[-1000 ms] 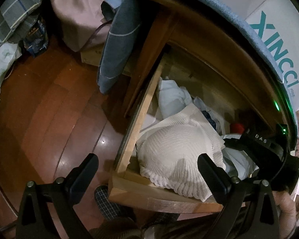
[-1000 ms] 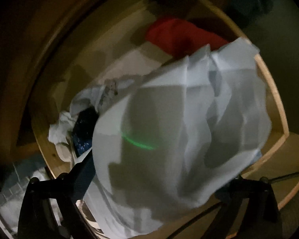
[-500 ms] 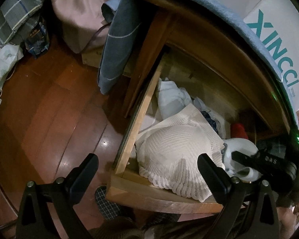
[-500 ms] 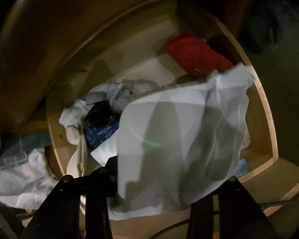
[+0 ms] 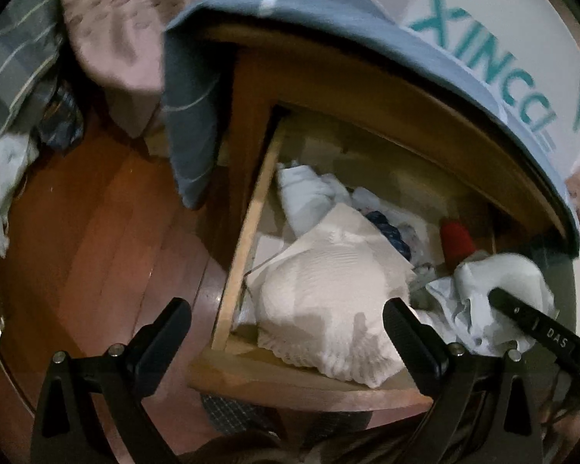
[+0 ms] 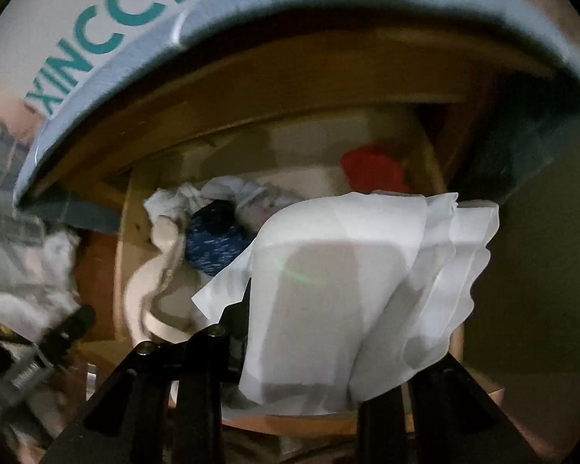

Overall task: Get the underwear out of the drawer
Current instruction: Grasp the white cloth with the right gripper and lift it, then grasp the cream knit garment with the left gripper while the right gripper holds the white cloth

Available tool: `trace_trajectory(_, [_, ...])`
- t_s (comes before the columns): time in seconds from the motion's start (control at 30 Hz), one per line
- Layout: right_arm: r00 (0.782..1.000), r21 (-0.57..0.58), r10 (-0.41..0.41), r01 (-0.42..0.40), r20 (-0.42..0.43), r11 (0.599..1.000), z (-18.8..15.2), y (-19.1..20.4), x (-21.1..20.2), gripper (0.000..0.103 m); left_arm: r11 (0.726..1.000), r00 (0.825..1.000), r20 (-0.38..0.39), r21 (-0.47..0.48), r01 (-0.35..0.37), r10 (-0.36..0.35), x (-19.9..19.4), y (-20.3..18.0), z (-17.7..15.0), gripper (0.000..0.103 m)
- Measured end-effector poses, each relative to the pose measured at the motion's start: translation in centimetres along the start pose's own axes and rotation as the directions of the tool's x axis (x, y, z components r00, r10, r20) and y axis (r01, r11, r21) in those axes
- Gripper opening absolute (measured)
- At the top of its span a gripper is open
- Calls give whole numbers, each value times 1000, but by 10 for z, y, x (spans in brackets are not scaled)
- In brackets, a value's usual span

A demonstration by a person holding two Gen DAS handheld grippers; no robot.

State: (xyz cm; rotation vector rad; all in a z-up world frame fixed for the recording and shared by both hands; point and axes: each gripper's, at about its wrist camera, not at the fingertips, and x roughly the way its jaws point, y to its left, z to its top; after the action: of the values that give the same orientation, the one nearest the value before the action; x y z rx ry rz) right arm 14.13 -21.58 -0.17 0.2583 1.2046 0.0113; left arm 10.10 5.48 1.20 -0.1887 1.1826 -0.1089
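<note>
above drawer (image 6: 127,232), right hand-held gripper (image 6: 294,352) clamping underwear (image 6: 352,294)

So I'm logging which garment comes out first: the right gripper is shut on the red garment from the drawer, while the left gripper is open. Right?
Not quite. The right gripper is shut on the pale white garment, not the red one. The right wrist view shows the red garment lying apart at the back of the drawer. The left gripper is open, as you said.

One open drawer (image 5: 247,228), two grippers: left (image 5: 286,324), right (image 6: 294,352), one red garment (image 5: 457,239).
</note>
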Motion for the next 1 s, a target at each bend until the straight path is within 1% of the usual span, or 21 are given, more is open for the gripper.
trace_trajectory(0.03, [1000,-24,-11,11,11,1000,-1,-1,-2,25,1000,1000,-7,24,3,-3,0,-7,0,102])
trace_trajectory(0.17, [998,-96,-59,62,27,994,-9,-6,-1,25,998,999,-40,57,24,-21,4,-28,5,102])
trace_trajectory(0.23, [997,-111,-67,70,24,991,-14,-10,2,25,996,999,-45,88,13,-9,7,-40,9,102])
trace_trajectory(0.3, [999,-88,-44,45,9,995,-17,-15,6,25,992,997,-70,125,-13,22,13,-52,11,102])
trace_trajectory(0.37, [1000,-61,-15,15,8,998,-16,-20,7,25,987,991,-123,156,-24,44,25,-63,13,102])
trace_trajectory(0.43, [1000,-50,13,-13,1,999,-17,-22,9,25,981,984,-160,187,-44,75,35,-72,12,102])
trace_trajectory(0.47, [999,-43,35,-36,-10,998,-18,-23,11,25,979,982,-169,195,-53,87,38,-74,12,102])
trace_trajectory(0.57, [997,-24,77,-77,-18,997,-19,-26,11,25,966,971,-174,228,-123,165,52,-79,11,102])
trace_trajectory(0.67, [996,-24,93,-93,-16,995,-19,-24,11,26,959,956,-197,227,-169,215,70,-79,13,102])
trace_trajectory(0.8, [995,-25,102,-103,-21,994,-19,-24,13,26,956,941,-233,219,-196,246,91,-75,14,102])
trace_trajectory(0.87, [994,-21,106,-107,-25,994,-19,-25,14,26,956,935,-249,216,-199,251,100,-71,12,102])
trace_trajectory(0.9, [994,-18,111,-111,-26,994,-18,-26,14,26,954,927,-269,217,-206,261,102,-69,12,102])
trace_trajectory(1.0, [993,-15,118,-118,-31,993,-17,-26,16,26,962,937,-256,192,-192,238,102,-64,12,101])
